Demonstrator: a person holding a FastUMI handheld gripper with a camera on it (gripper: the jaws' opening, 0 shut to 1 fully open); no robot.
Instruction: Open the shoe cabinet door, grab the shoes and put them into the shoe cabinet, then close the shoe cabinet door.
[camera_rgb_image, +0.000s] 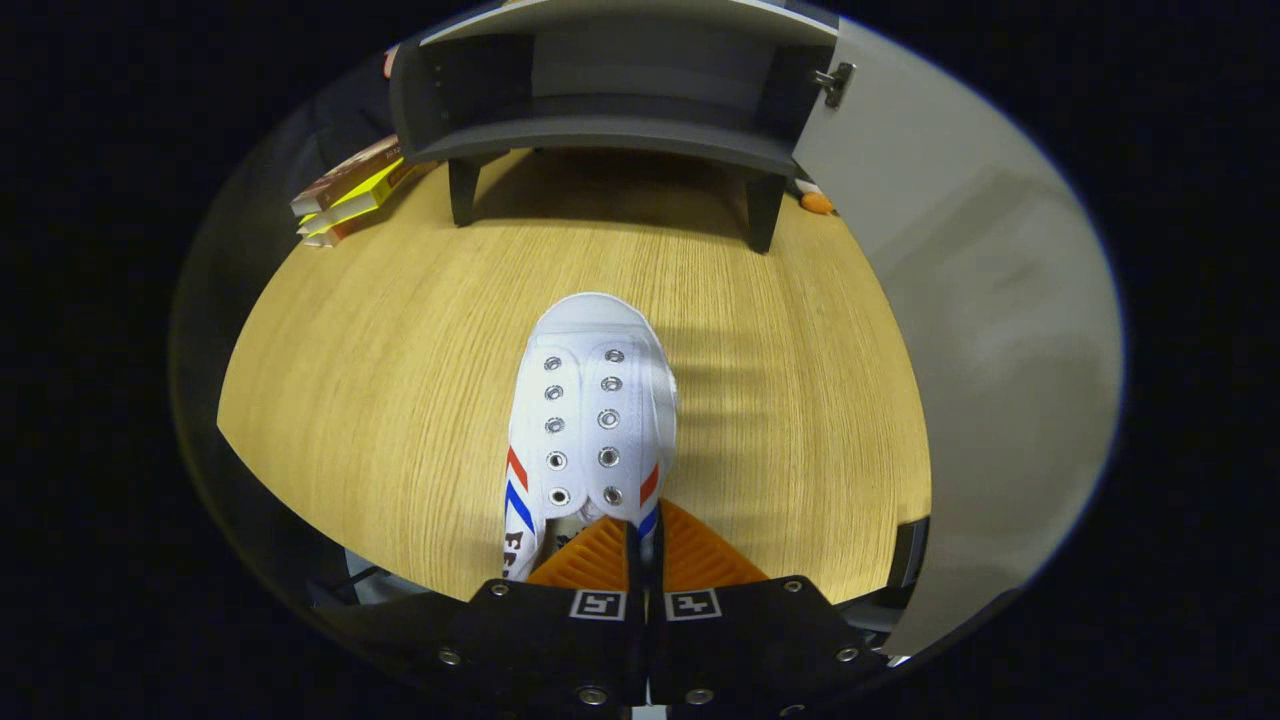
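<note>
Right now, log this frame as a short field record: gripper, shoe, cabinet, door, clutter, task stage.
gripper: gripper fingers nearly together, pinching the right side wall of the shoe at its opening
shoe: white shoe, no laces, toe pointing toward the cabinet
cabinet: dark shoe cabinet on legs, beyond the shoe, interior open
door: door swung open on the right
clutter: books left of the cabinet; small orange object by its right leg
surface: wooden table
task stage: door open, shoe gripped, not yet inside
</note>
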